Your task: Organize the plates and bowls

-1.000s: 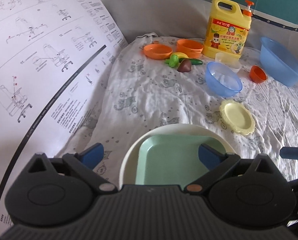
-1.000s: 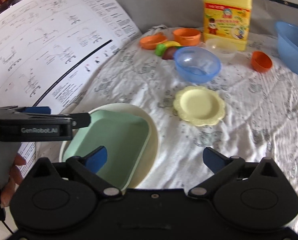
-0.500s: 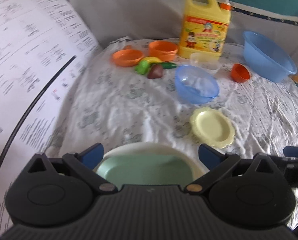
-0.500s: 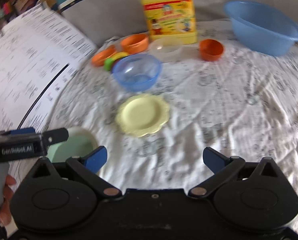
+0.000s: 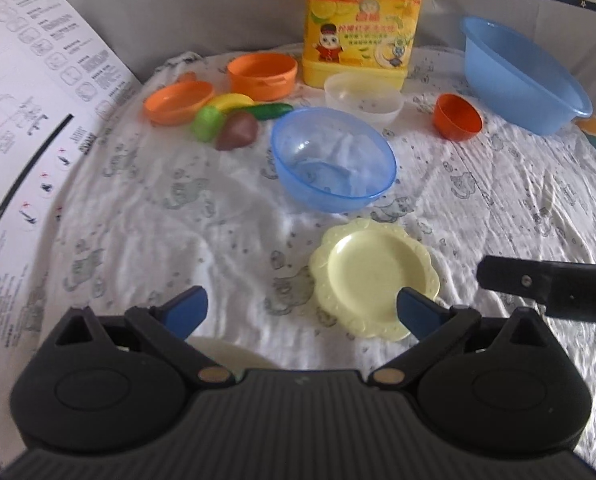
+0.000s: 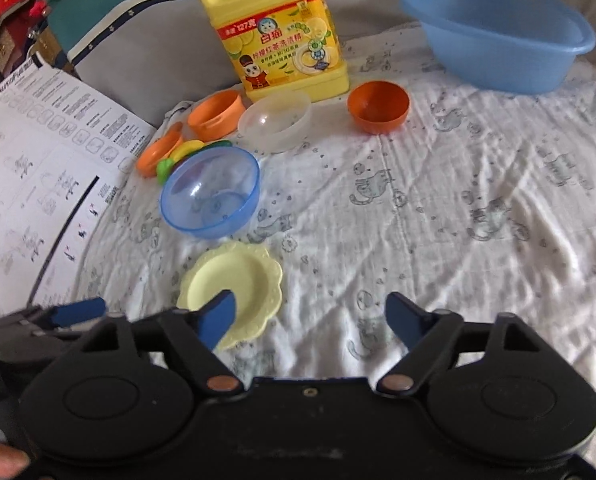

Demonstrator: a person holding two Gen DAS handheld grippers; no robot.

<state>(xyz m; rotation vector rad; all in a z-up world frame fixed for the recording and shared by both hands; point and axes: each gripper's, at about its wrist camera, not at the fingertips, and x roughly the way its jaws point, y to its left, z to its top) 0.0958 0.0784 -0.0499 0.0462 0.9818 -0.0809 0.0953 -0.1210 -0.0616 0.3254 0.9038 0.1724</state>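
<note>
A pale yellow scalloped plate (image 5: 374, 276) (image 6: 233, 284) lies on the white cloth, just ahead of both grippers. A clear blue bowl (image 5: 334, 160) (image 6: 211, 192) stands behind it. A clear bowl (image 5: 364, 98) (image 6: 275, 120), a small orange bowl (image 5: 458, 118) (image 6: 378, 106), an orange pot (image 5: 262, 76) (image 6: 215, 110) and an orange dish (image 5: 177, 102) (image 6: 157, 154) stand further back. My left gripper (image 5: 302, 310) is open and empty, its right finger over the plate's near edge. My right gripper (image 6: 316, 320) is open and empty, its left finger over the plate. A cream plate rim (image 5: 225, 352) shows under the left gripper.
A yellow detergent jug (image 5: 362, 20) (image 6: 275, 36) stands at the back. A large blue basin (image 5: 522, 72) (image 6: 498, 32) sits at the back right. Toy vegetables (image 5: 233, 120) lie by the orange dish. A printed instruction sheet (image 5: 25, 128) (image 6: 37, 184) covers the left side.
Both grippers moved forward and right, away from the green tray in the cream plate, which dropped out of view. They now hover at the yellow plate.
</note>
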